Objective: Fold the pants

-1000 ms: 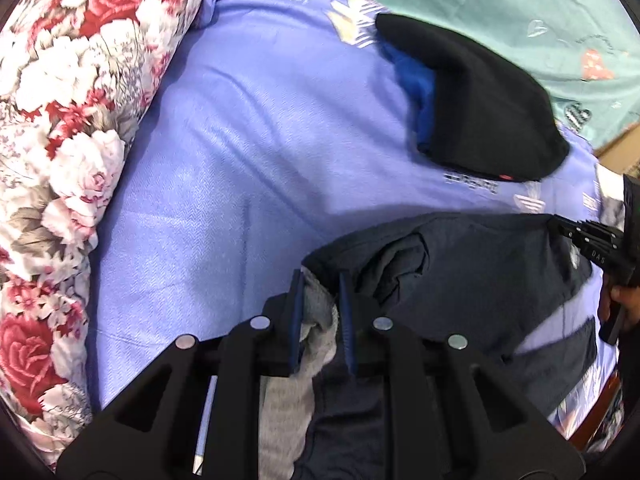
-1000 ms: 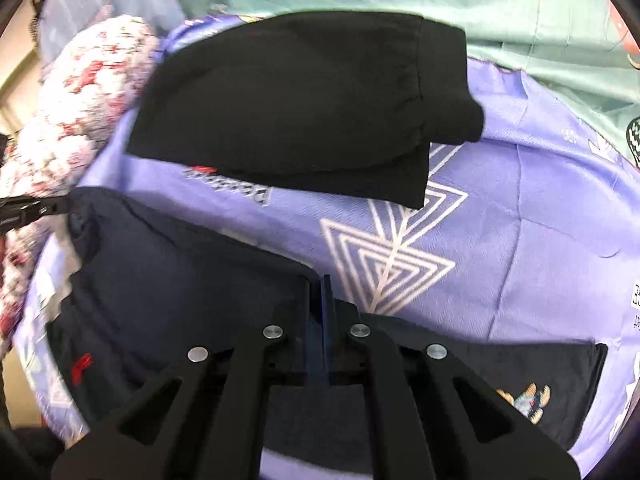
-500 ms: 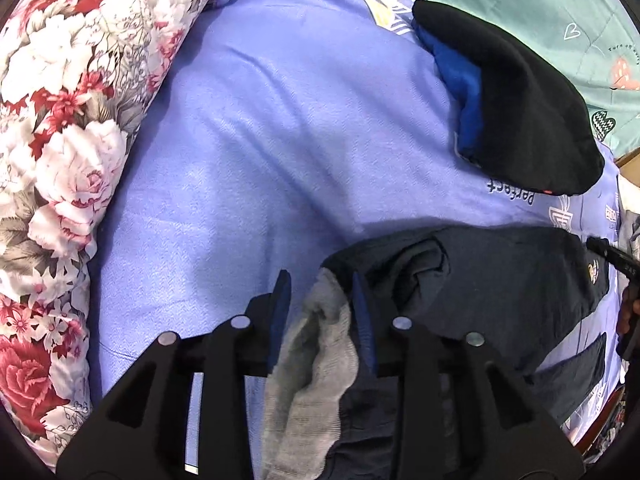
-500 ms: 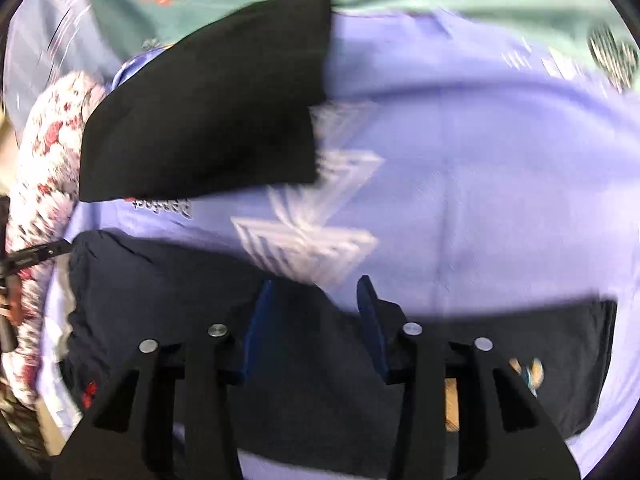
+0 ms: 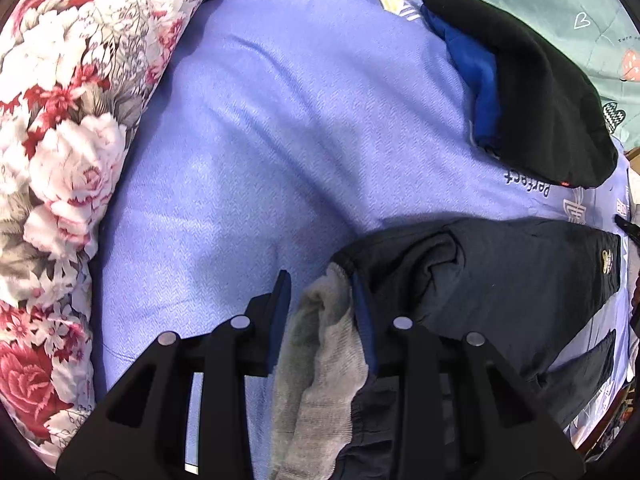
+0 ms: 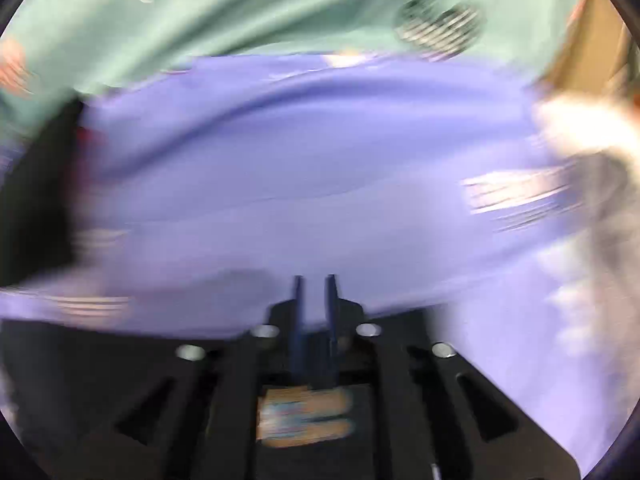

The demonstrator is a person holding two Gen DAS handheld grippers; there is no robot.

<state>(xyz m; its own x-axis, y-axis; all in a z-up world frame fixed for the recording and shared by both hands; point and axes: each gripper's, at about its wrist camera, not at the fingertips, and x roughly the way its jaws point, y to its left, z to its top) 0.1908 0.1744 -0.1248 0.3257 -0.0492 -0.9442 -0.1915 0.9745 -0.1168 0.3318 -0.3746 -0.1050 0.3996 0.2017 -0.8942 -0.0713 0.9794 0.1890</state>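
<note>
The dark navy pants (image 5: 500,280) lie partly folded on the purple bedsheet (image 5: 260,140), with their grey inner waistband (image 5: 324,352) turned out. My left gripper (image 5: 320,288) is open, and the grey waistband lies loose between its fingers. The right wrist view is heavily blurred. My right gripper (image 6: 314,280) stands slightly open with nothing between its fingertips, above the sheet (image 6: 300,180), and dark pants fabric (image 6: 120,344) lies below it.
A folded black garment with blue lining (image 5: 532,92) lies at the far right on the sheet. A floral quilt (image 5: 60,140) runs along the left. A teal blanket (image 6: 280,8) lies beyond the sheet. A white-grey thing (image 6: 592,152) blurs at the right.
My left gripper opened and let go of the grey waistband. My right gripper opened, released the pants, and is swinging fast to the right, now partly closed again.
</note>
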